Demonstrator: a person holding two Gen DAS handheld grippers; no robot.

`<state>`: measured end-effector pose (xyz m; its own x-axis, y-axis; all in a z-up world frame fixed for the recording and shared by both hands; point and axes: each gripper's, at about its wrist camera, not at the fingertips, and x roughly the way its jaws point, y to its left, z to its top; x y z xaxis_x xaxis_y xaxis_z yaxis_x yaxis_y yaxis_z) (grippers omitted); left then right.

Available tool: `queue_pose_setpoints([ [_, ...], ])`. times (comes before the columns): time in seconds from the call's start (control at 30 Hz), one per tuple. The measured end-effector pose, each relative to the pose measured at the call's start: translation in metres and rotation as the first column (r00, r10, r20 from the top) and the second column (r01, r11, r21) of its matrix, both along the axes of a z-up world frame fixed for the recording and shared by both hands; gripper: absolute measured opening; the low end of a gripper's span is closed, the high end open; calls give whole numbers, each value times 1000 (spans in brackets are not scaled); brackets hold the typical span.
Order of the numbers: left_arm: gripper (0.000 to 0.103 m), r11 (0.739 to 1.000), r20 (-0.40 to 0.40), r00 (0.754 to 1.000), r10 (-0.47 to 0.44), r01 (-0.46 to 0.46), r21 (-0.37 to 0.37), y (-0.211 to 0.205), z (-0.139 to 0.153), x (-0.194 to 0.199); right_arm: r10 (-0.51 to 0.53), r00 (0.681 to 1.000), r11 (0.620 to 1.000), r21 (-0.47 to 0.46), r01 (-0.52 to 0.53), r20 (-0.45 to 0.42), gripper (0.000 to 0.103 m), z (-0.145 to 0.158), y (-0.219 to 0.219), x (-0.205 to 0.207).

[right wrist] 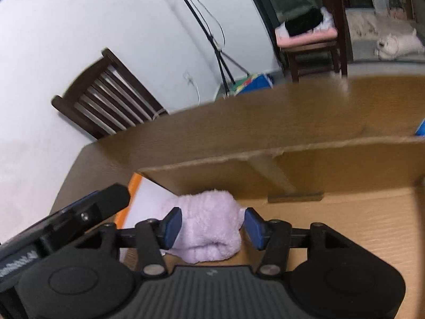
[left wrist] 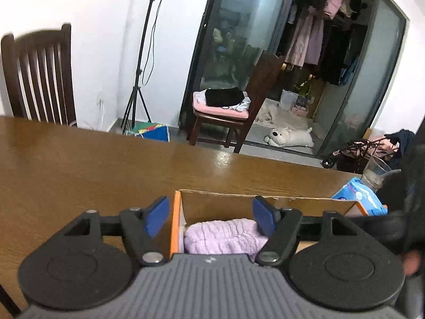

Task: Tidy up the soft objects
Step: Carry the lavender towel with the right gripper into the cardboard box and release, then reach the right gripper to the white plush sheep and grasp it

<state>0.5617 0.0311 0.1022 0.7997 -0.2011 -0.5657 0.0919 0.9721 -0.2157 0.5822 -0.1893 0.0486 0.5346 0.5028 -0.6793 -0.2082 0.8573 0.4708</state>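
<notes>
My own housing hides the near half of the lilac fleece bundle (left wrist: 225, 236), and the right view is smeared with blur. At three o'clock a blue packet (left wrist: 358, 195) is cut off by a dark sleeve. The brown wooden worktop (left wrist: 79, 170) carries the open cardboard box (left wrist: 220, 203); beyond it stand a slatted chair (left wrist: 39, 71), a tripod (left wrist: 138, 79) and glass doors. My left hand-held gripper (left wrist: 211, 219) hangs spread wide over the bundle in the box's left corner. My right hand-held gripper (right wrist: 212, 227) straddles the bundle, spread; whether the pads (right wrist: 172, 227) touch, I cannot tell.
</notes>
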Motion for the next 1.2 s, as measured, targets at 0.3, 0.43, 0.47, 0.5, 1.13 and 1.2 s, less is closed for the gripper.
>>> queue_pose_setpoints([
  [0.3, 86, 996, 59, 998, -1, -4, 86, 8, 53, -102, -24, 976, 989, -139, 55, 216, 65, 91, -74, -98],
  [0.43, 95, 992, 116, 992, -57, 43, 119, 0, 67, -174, -24, 945, 981, -172, 84, 326, 77, 115, -117, -171],
  [0.47, 96, 990, 127, 988, -83, 68, 122, -2, 68, -190, -24, 937, 980, -176, 91, 348, 78, 117, -127, -191],
  [0.5, 97, 988, 138, 985, -103, 85, 130, -8, 67, -207, -21, 930, 980, -179, 93, 367, 78, 118, -136, -210],
  [1.13, 102, 990, 39, 999, -2, -4, 143, -87, -63, -361, 72, 924, 988, -154, -15, 374, 82, -31, -175, -382],
  [1.2, 98, 992, 94, 995, -43, 32, 120, -102, -59, -358, 69, 926, 989, -147, -15, 372, 82, -33, -176, -365],
])
